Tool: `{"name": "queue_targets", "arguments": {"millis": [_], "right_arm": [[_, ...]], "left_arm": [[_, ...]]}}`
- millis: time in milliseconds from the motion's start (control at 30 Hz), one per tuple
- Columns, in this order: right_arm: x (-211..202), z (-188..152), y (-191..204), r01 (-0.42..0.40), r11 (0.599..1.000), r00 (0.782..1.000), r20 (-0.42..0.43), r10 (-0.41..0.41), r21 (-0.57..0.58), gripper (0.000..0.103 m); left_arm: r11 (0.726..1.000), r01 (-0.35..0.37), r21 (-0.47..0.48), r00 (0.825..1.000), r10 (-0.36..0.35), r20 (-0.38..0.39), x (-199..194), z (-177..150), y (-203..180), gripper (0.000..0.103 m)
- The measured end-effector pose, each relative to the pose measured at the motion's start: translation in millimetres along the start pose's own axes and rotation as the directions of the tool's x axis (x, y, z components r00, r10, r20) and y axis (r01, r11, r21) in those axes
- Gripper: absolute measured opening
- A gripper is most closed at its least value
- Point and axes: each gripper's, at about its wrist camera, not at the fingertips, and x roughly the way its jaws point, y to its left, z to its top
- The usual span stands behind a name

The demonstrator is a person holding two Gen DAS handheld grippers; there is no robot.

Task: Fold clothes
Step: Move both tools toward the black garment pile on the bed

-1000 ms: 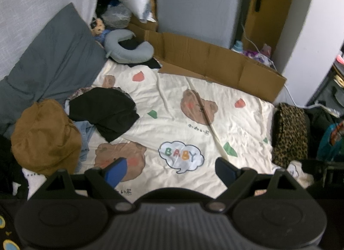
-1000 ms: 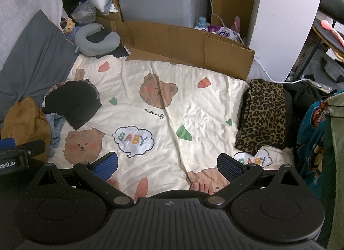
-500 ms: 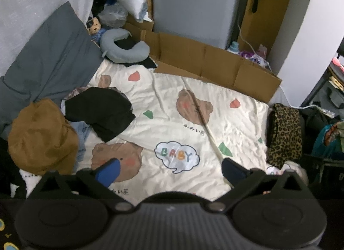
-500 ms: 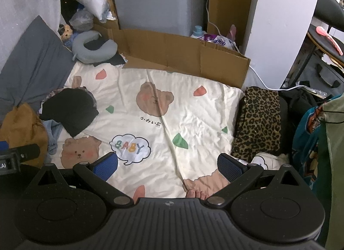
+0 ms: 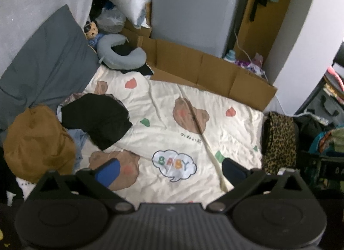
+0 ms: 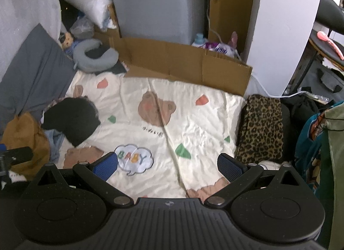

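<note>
On the left edge of the bed (image 5: 193, 185) the pile waits: a brown garment (image 5: 36, 140) with a black garment (image 5: 96, 119) just beside it, nothing folded yet. My left gripper (image 5: 169, 171) has just spread wide and holds nothing; I'd take the black piece by one edge and drag it onto bare quilt. My right gripper (image 6: 167, 167) hangs apart and empty, ready for the opposite edge.
</note>
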Motion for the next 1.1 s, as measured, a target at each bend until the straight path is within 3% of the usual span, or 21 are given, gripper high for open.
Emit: {"name": "queue_targets", "arguments": {"millis": [267,633,1100], "right_arm": [[10.3,12.0,-5.2,-0.003,1.0,1.0,0.017,0.003,0.029,0.102],[38.7,30.9,-11.6,-0.013,0.999,0.999,0.044,0.011,0.031,0.102],[92.5,65.0,-4.2,-0.063,0.998,0.998,-0.003,0.063,-0.018,0.101]], "left_arm": [[0.999,-0.033,0.012,0.999,0.033,0.025,10.0,11.9,20.3,0.099],[0.997,-0.056,-0.061,0.997,0.06,0.056,32.2,34.1,68.3,0.097],[0.993,-0.05,-0.106,0.994,0.061,0.096,71.3,58.9,102.8,0.087]]}}
